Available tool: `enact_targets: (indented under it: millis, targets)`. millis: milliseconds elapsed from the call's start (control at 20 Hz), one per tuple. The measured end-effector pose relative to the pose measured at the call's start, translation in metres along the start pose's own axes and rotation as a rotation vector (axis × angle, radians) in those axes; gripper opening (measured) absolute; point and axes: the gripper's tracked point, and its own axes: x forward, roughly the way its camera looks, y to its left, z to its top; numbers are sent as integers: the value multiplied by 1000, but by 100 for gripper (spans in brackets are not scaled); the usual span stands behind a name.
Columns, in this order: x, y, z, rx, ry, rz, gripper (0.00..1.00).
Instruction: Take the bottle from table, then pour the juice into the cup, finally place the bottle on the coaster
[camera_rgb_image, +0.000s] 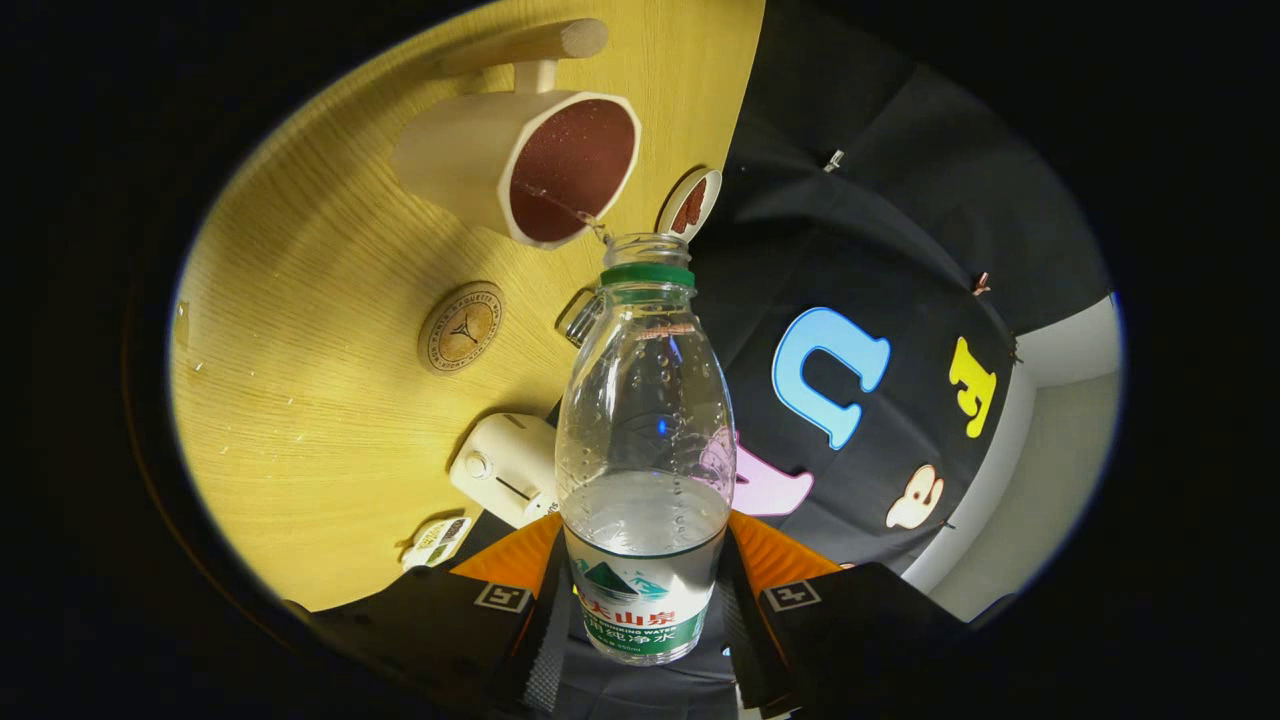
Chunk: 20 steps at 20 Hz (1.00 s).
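My gripper (640, 600) is shut on a clear plastic bottle (645, 400) with a green neck ring and no cap; both orange-and-black fingers (515, 575) press on its labelled lower part. Clear liquid fills roughly the bottom third. The whole scene looks tipped, and the bottle's mouth sits right at the rim of a cream cup (530, 165) with a dark red inside and a wooden handle. A thin glinting line runs from the mouth into the cup. The round cork coaster (461, 327) lies on the wooden table (300, 380) beside the cup, off to the side of the bottle's neck.
A small white appliance (505, 468) with a knob sits near the left finger, with a small printed packet (437, 540) next to it. A little white dish (690, 205) with a red inside and a glass handle (580, 315) show close behind the bottle's neck.
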Motion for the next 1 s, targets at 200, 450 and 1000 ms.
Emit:
enact_targets:
  millis: [200, 450, 1000]
  targets:
    - [0, -10, 2, -25, -12, -23, 69]
    - [2, -17, 3, -67, -25, -38, 69]
    - [1, -18, 6, -36, -25, -24, 69]
